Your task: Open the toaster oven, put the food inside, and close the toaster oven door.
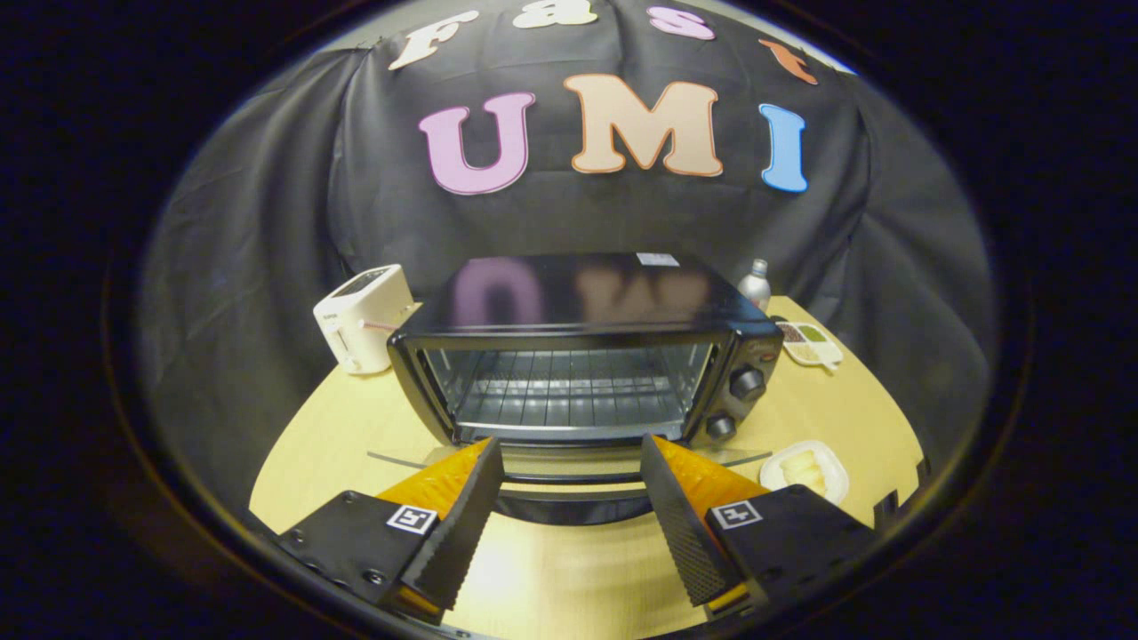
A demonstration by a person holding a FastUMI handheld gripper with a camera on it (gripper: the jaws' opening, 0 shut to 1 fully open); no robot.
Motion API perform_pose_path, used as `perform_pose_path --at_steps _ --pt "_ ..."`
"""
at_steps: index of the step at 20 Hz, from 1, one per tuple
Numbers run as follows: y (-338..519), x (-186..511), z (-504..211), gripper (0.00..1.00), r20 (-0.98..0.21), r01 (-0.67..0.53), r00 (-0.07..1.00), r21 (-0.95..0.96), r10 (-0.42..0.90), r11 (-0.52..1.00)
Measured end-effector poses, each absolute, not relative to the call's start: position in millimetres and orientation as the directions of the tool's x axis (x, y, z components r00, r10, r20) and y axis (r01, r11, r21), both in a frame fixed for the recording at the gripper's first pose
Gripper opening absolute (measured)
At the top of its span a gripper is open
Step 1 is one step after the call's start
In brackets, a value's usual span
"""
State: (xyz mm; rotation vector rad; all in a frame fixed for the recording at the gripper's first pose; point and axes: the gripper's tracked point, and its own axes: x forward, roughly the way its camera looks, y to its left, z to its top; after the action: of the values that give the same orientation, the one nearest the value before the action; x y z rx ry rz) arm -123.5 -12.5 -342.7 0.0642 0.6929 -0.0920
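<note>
Gripper view: oven door point(569, 476) down, our jaws wide and empty; food point(805, 469) looks soft, so we pinch its sides gently.

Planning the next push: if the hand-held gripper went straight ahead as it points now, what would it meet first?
Probably the toaster oven's lowered door, lying open between the fingers of the open hand-held gripper. Beyond it is the wire rack inside the toaster oven. Depth is unclear.

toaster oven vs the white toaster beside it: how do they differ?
The toaster oven is black, wide and box-shaped; the white toaster is much smaller. The oven's door is folded down, showing bare wire racks; the toaster loads from its top. The oven sits just ahead of the open gripper; the toaster stands further back. Both rest on the wooden table.
</note>
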Motion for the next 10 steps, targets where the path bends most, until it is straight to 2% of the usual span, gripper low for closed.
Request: perform_pose_path --at_steps 10 --pt "-5 -175 -398 0.93 -0.771 0.106 0.634 0.018 -0.054 0.994"
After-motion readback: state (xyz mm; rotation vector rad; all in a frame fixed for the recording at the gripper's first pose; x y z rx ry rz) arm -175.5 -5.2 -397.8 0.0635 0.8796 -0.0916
